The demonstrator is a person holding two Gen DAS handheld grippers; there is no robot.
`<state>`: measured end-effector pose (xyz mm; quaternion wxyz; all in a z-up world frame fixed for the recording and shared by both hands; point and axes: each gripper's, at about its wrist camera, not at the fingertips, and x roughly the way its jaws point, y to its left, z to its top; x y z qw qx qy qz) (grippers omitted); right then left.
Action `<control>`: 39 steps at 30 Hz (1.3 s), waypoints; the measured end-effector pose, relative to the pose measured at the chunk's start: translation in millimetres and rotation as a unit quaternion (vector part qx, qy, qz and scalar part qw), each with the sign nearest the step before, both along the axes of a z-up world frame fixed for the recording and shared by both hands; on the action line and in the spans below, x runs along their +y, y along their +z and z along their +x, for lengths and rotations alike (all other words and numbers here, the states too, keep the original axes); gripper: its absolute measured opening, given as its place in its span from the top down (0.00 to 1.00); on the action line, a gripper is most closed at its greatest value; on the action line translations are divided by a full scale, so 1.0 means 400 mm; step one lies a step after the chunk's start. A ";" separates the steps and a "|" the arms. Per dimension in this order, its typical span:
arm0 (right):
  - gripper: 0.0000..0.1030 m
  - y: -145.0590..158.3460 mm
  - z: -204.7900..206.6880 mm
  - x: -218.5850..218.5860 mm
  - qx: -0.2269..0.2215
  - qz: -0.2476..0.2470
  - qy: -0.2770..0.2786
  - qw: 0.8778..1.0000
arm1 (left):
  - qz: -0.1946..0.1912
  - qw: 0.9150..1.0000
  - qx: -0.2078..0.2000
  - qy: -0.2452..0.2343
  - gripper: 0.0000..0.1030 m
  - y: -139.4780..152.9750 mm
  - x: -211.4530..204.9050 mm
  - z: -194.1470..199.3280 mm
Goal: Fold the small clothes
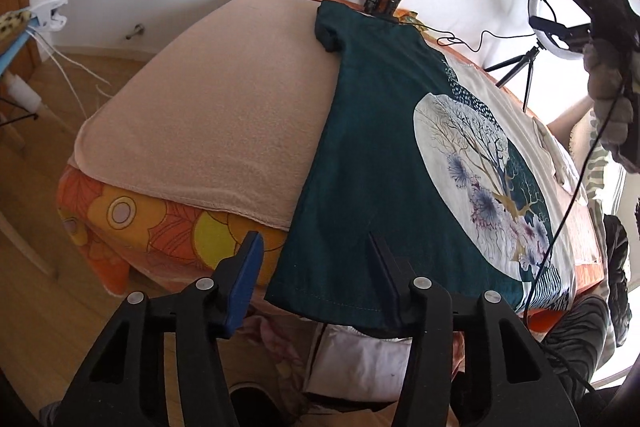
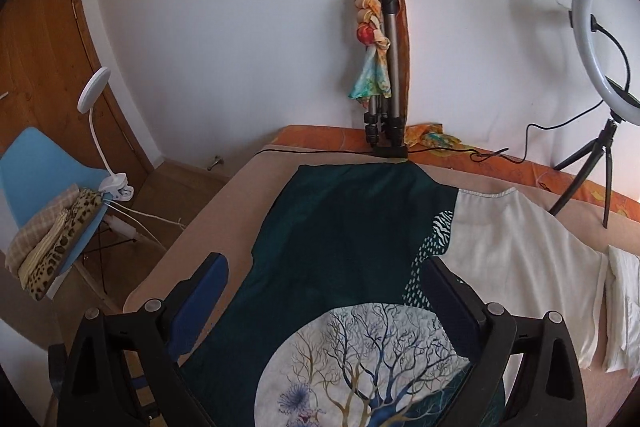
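A dark teal T-shirt (image 1: 360,155) with a round white tree print lies flat on a beige towel (image 1: 208,123) spread over the bed. Its hem hangs over the near bed edge. My left gripper (image 1: 315,237) stands open at that hem's left corner. One finger (image 1: 382,267) is over the cloth, the other finger (image 1: 250,259) over the bed's flowered cover. In the right wrist view, my right gripper (image 2: 325,261) hovers open and wide over the T-shirt (image 2: 340,235), near its upper half. Nothing is pinched in either gripper.
A white garment (image 2: 516,259) lies beside the shirt on the right. A folded tripod with a scarf (image 2: 384,67) leans on the wall. A ring light (image 2: 600,47) stands on the bed's far edge, its cable (image 2: 460,149) trailing. A blue chair (image 2: 36,183) holds folded cloths.
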<state>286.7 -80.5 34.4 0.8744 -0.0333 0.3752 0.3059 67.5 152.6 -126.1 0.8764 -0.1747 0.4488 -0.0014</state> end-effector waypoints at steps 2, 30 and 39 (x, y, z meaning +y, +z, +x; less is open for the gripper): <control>0.07 -0.013 0.043 0.067 0.005 -0.011 0.016 1.000 | -0.006 1.000 0.003 -0.002 0.56 -0.010 0.005 0.003; 0.49 -0.396 0.407 0.594 0.132 -0.157 0.059 0.977 | -0.093 0.993 -0.024 -0.063 0.95 -0.049 0.001 0.041; 0.98 -0.394 0.420 0.561 0.125 -0.175 0.061 0.975 | -0.103 0.990 -0.041 -0.082 0.98 -0.034 -0.022 0.048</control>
